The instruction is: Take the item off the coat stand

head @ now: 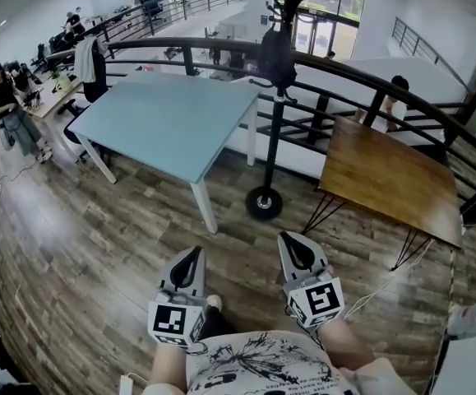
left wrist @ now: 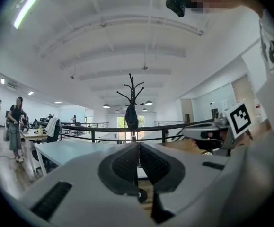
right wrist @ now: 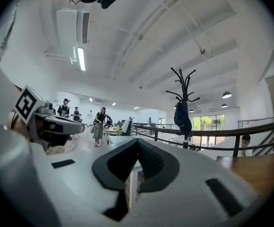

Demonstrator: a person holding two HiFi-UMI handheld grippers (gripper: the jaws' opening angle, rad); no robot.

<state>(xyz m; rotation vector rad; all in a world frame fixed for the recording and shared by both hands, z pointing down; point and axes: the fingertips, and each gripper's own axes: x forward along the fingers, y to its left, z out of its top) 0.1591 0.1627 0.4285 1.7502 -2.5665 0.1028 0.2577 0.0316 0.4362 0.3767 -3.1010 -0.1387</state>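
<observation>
A wood plank floor [head: 98, 253] fills the lower half of the head view. A large pale blue table [head: 168, 122] sits in the upper left, and a smaller brown wooden table [head: 385, 175] at the right. A curved black railing [head: 361, 76] runs behind both across the top of the frame.

Between the two tables, at upper centre, a black coat stand [head: 272, 138] rises upright from a round base on the floor. A dark bag [head: 277, 56] hangs high on its pole, just below the hooks; I cannot tell whether anything is in it.

At the bottom centre I hold my two grippers side by side, well apart from the stand. My left gripper [head: 190, 257] has its jaws pressed together with nothing between them. My right gripper [head: 295, 241] is likewise closed and empty.
</observation>
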